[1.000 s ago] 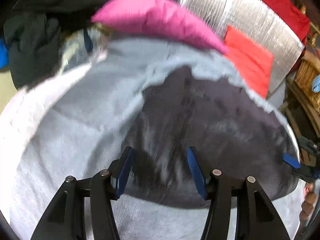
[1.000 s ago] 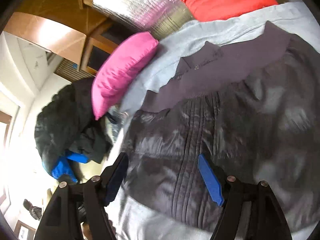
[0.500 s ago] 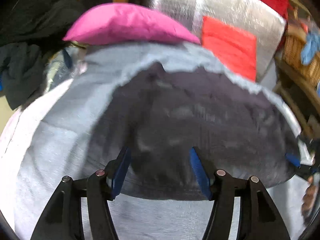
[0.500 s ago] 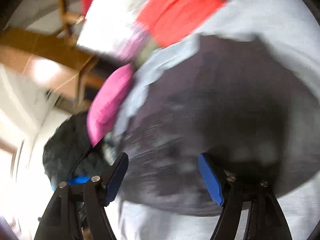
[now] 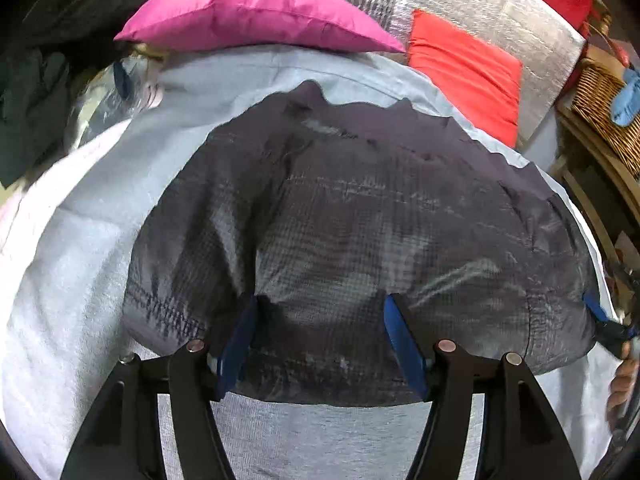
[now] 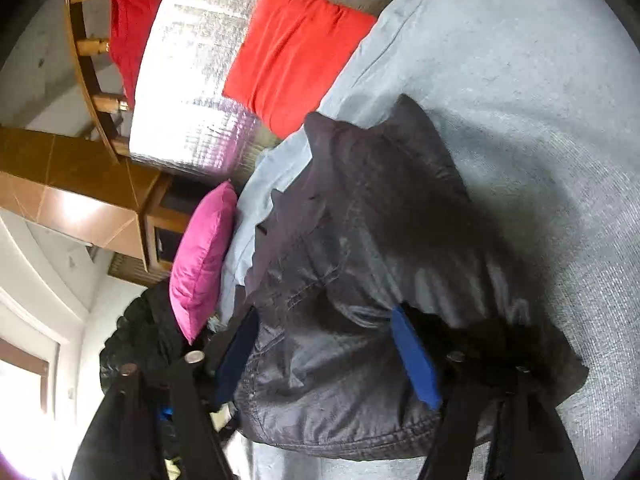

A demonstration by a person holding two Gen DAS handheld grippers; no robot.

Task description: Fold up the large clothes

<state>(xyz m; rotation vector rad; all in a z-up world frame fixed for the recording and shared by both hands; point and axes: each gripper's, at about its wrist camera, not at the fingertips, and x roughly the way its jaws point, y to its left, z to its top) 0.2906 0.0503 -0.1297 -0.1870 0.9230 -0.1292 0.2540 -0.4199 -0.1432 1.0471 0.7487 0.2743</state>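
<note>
So the dark grey quilted puffer jacket (image 5: pixel 360 232) is lying spread out on the pale grey sheet-covered bed (image 5: pixel 80 248), bunched up into a puffy mound near the front edge, with its knit collar end pointing toward the pillows. From the right wrist view the same jacket (image 6: pixel 360 280) looks rumpled, one side folded up over itself, stitched seams and shiny fabric showing.

The left gripper (image 5: pixel 320 344) sits low over the near hem with its blue-padded fingers (image 5: pixel 236 344) spread wide. The jacket's edge bulges into the gap between them, but the pads aren't pinching it, so jaws released. The right gripper (image 6: pixel 328 356) is at the other end of the jacket, also wide apart, with fabric sitting between the blue fingers (image 6: pixel 414 364); nothing clamped there as far as I can see. You can spot that right gripper's blue tip at the far right edge of the left view too, right against the jacket.

Behind the jacket there's a bright pink satin pillow (image 5: pixel 248 16) on the sheet's far edge, a red rectangular cushion (image 5: pixel 468 72) beside it, both up against a silver foil-looking padded panel (image 5: pixel 480 12). A woven wicker basket (image 5: pixel 604 108) sits off to the right, and a heap of dark clothes (image 5: pixel 36 92) off to the left.
</note>
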